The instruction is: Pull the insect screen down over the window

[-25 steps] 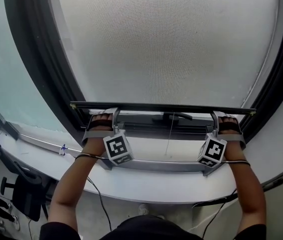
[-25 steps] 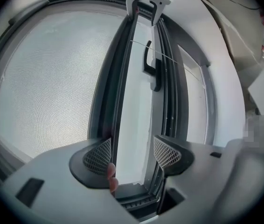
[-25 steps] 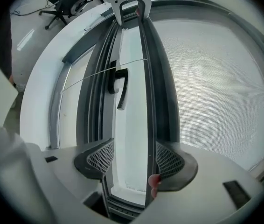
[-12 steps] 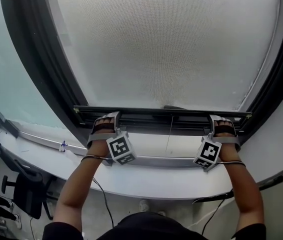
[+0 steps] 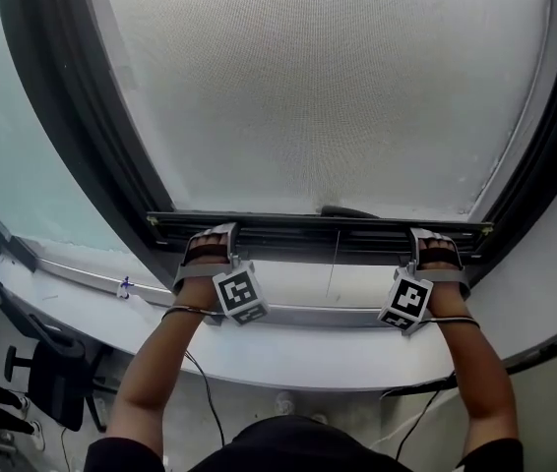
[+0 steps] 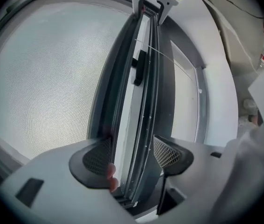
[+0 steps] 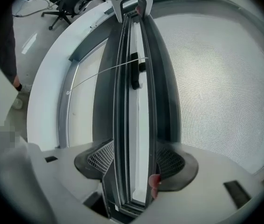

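the insect screen [image 5: 328, 87] is a pale grey mesh with a fine, even grid. its bottom bar [image 5: 318, 221] is black, and the window frame [image 5: 72, 116] round it is black too. the sill [image 5: 288, 357] is white. the glass pane [image 5: 13, 165] at the left is a pale blue-green. the left gripper [image 5: 210, 234] and right gripper [image 5: 430, 236] have light grey bodies, each with a white marker cube [image 5: 238, 295] printed with black squares. their pads [image 6: 96, 157] are black with a diamond lattice. the office chair [image 5: 47, 382] at the near left is black.
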### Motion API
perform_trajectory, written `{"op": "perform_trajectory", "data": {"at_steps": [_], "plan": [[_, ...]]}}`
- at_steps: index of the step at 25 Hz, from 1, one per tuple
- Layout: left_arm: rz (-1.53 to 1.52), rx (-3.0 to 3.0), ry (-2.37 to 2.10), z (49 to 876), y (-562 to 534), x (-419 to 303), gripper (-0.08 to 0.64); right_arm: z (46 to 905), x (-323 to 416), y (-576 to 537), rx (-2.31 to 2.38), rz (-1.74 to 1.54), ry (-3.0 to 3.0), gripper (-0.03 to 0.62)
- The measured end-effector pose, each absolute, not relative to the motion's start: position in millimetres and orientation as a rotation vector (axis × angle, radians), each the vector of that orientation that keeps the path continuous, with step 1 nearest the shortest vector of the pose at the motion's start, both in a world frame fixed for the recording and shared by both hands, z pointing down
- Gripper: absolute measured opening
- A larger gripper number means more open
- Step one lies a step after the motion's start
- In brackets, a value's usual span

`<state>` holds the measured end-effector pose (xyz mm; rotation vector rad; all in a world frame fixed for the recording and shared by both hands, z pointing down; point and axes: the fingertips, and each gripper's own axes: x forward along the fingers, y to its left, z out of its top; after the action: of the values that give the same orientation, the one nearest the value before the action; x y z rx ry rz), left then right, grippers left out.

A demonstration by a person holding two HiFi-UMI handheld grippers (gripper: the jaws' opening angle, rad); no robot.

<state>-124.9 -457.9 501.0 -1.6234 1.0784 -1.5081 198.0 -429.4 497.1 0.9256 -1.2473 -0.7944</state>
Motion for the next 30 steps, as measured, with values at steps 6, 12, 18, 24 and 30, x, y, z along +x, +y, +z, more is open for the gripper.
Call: {"op": "perform_trajectory", "data": {"at_steps": [6,12,18,24,30], "plan": [[-1.573,-1.61,1.029,537.2,-453.5,-123.0,0.284,529.3,196.1,-426.7,0.857,-0.716,-1.273,0.265],[-1.595,-1.61,1.013,552.2,-452.4,-123.5,0.284,539.6,197.0,-417.9,0.827,-0.663,-1.256,0.265],[-1.614,-1.613,1.003,560.3,-449.8,-124.2,0.284,551.3,194.6,-423.0,0.866,-0.686,-1.271,0.265],[-1.613,-1.633,0.992,559.8,-448.2,-123.9,0.284,550.2,194.4,-420.8,0.861,-0.678,-1.264,0.265],[-1.652,-1.629,0.964,558.5,-445.0,-125.7,0.284,547.5,192.0,-418.6,0.873,-0.671,-1.287,0.265]]}}
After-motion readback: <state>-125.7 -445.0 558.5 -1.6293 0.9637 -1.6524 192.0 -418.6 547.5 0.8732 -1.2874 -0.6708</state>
